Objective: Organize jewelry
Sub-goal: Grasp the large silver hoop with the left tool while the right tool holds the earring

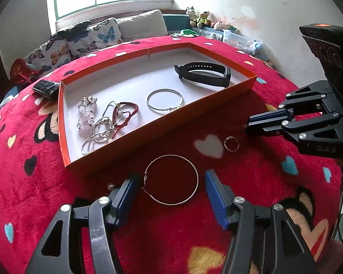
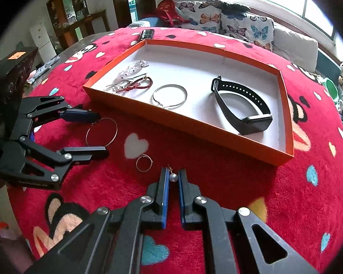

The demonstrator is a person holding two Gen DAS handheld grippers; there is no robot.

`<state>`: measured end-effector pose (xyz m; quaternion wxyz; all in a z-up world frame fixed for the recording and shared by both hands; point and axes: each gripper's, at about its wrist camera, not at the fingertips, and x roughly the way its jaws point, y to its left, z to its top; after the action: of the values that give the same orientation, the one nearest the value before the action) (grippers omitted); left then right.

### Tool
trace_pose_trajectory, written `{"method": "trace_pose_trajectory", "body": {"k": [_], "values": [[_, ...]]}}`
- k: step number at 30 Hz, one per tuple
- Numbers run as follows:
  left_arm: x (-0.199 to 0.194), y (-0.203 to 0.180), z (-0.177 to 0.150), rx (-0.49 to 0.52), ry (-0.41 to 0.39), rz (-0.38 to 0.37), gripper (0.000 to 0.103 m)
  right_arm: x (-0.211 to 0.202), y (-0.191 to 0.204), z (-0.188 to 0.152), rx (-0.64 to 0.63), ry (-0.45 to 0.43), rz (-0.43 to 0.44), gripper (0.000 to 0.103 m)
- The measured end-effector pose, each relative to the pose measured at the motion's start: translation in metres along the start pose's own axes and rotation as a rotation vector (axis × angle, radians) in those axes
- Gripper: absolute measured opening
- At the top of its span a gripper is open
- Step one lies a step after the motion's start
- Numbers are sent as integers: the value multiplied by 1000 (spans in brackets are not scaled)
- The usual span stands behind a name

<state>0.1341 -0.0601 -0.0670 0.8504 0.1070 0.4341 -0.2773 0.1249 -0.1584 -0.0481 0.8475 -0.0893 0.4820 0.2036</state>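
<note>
Red fuzzy cloth [image 1: 251,182] with little hearts covered the round table, and a sofa with butterfly pillows [image 1: 80,38] sat behind it under a bright window. An orange tray [image 1: 162,123] lay on the far half of the cloth. Inside it were a black watch band [image 1: 203,74], a silver hoop [image 1: 164,101], a red string bracelet [image 1: 125,111] and some clear beads [image 1: 87,114].

Three things lay out on the cloth, near the tray's front wall. A big thin hoop [image 1: 171,179] lay between the two blue pads of the left gripper [image 1: 171,189]. That gripper was wide open and held nothing. One pad looked just beside the hoop's clasp, and the other pad was a little apart from the wire. A small ring [image 1: 231,143] lay alone to the right of the hoop.

The right gripper [image 2: 173,178] was almost closed, with a pearl earring [image 2: 173,177] sitting between its pads. I could not tell if the pads were really squeezing it yet.

To do this well, I think the left gripper should go low and close slowly so the thin wire does not slip out. The pearl is round and may roll, so it should be pinched softly and then lifted over the tray wall.
</note>
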Motion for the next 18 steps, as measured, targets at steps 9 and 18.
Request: {"method": "trace_pose_trajectory", "body": {"k": [9,18], "values": [[-6,-1,-5,7,-24,5,53,-7,0,-1,9,-12,0,10],[-38,-3,3,1,-90,-17,53,-24,-3,6,27,-44,25,10]]}}
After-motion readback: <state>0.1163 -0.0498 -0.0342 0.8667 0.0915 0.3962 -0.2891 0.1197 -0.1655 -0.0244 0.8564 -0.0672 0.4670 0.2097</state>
